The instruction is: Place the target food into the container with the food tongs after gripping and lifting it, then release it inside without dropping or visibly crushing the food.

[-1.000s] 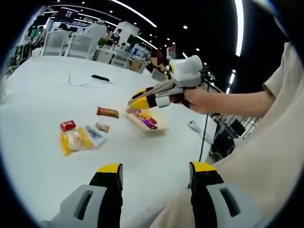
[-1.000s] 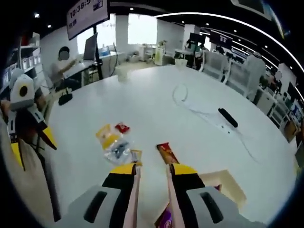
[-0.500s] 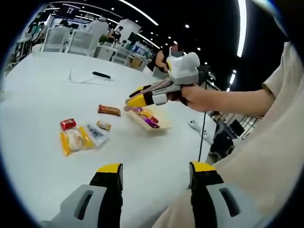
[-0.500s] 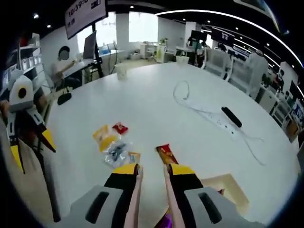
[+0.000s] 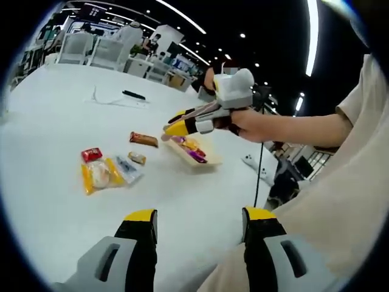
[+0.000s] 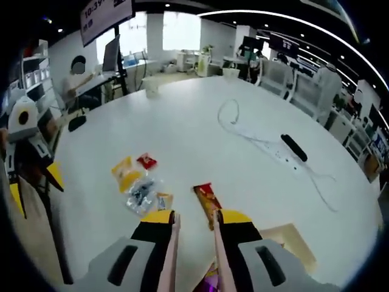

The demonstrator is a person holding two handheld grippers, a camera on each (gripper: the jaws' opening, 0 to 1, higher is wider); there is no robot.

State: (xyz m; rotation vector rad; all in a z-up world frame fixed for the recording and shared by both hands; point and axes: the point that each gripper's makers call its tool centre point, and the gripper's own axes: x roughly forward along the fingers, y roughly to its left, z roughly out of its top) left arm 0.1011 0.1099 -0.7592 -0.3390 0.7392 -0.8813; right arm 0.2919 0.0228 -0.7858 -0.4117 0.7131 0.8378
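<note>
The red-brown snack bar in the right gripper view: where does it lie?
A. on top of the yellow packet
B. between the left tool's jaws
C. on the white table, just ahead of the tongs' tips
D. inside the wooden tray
C: the red-brown snack bar lies flat on the white table, just beyond the tongs held in the right tool, outside the wooden tray.

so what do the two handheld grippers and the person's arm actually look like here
Left gripper: grey moulded body, two black jaws capped with yellow tips. Right gripper: the same grey, black and yellow build, with thin pale pink tongs running along its jaws; seen from the left gripper view it carries a white housing on top. The person wears a beige short sleeve.
</note>
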